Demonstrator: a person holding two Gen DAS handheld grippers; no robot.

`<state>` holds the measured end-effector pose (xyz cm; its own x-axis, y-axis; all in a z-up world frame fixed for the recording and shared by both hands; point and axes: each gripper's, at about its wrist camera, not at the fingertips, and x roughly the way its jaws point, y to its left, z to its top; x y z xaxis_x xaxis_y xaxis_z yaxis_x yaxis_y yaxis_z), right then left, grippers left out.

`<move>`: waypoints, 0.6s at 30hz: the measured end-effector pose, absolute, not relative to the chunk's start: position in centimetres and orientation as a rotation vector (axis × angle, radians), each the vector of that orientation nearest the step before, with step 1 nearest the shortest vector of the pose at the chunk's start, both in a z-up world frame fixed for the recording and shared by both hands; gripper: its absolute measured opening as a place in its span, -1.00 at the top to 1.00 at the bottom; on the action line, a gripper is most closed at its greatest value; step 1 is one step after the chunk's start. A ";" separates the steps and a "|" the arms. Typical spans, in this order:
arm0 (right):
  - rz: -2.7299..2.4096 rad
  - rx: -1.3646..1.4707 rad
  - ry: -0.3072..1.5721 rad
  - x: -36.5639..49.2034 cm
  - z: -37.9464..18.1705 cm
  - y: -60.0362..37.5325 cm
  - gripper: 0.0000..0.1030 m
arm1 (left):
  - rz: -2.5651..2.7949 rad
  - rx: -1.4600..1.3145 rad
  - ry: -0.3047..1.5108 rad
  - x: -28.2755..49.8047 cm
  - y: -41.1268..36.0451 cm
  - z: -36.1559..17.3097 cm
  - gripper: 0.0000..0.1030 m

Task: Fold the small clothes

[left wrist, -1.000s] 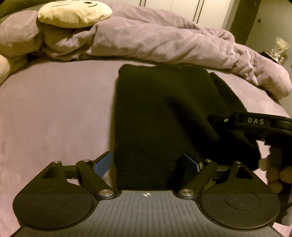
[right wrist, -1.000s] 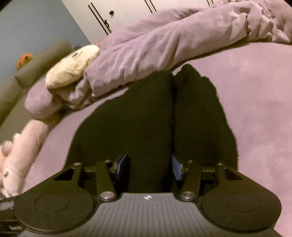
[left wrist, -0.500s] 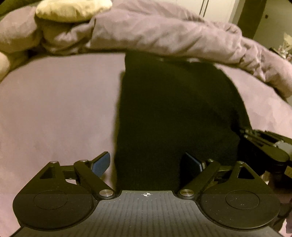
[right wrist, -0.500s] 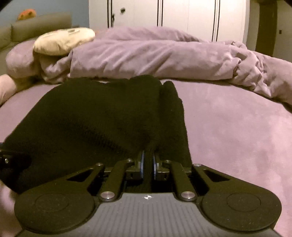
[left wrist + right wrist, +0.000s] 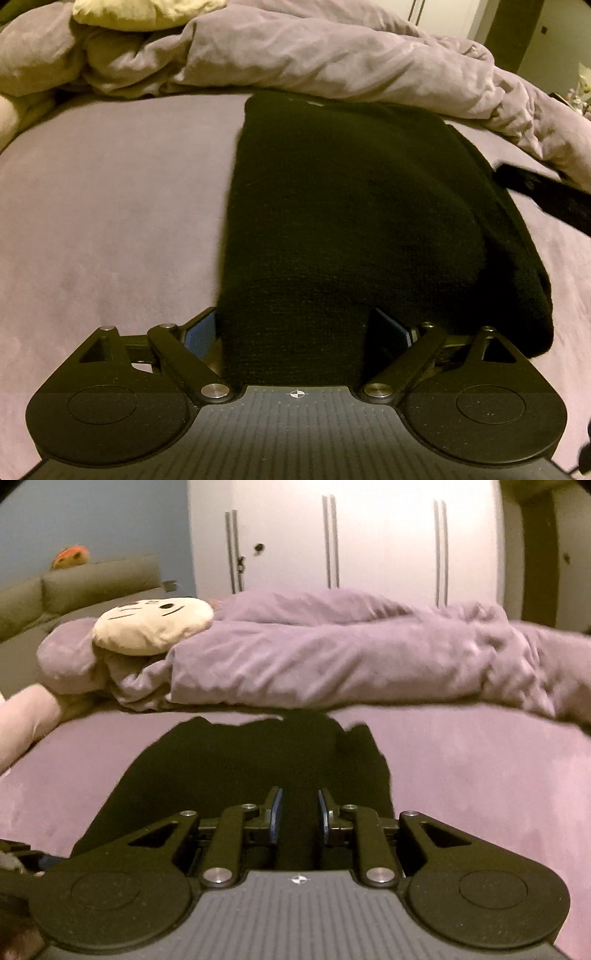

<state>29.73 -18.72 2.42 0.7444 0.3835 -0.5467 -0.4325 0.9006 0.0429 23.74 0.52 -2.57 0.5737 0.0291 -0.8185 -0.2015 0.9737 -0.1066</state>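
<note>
A black knit garment (image 5: 351, 203) lies folded on the purple bed sheet (image 5: 110, 203), its far end against the duvet. My left gripper (image 5: 293, 325) stands wide open over the garment's near left part. One finger is beside the left edge, the other is on the fabric, and cloth lies between them. My right gripper (image 5: 300, 805) hovers over the garment (image 5: 240, 760) near its right side. Its jaws are opening, a narrow gap shows dark cloth below, and the pads do not press on it. In the left wrist view the right gripper (image 5: 543, 199) is a blurred black bar at the right.
A crumpled purple duvet (image 5: 332, 657) runs across the far side of the bed, with a cream plush face pillow (image 5: 155, 624) on its left end. White wardrobe doors (image 5: 369, 535) stand behind. Bare sheet (image 5: 480, 775) stretches left and right of the garment.
The right gripper rolled level and shut on a fold of the garment, then rose and parted its pads. In the left view it moved up and away to the right. The left gripper barely moved.
</note>
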 end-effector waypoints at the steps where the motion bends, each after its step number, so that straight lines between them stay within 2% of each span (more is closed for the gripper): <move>1: 0.453 -0.116 0.566 30.1 2.4 -17.8 0.64 | 0.135 -0.194 0.951 23.7 0.5 -2.6 -0.82; 6: 0.447 -0.250 0.614 32.5 -0.8 -14.7 0.65 | 0.138 -0.187 0.952 23.8 0.5 -2.7 -0.85; 9: 0.407 -0.275 0.612 33.4 -4.5 -15.7 0.56 | 0.122 -0.194 0.960 23.7 0.4 -2.7 -0.86; 12: 0.397 -0.174 0.625 34.0 -4.6 -16.8 0.47 | 0.125 -0.185 0.962 23.4 0.3 -2.6 -0.86; 18: 0.370 -0.185 0.619 31.4 -2.3 -16.8 0.37 | 0.128 -0.178 0.969 21.6 0.4 -1.6 -0.86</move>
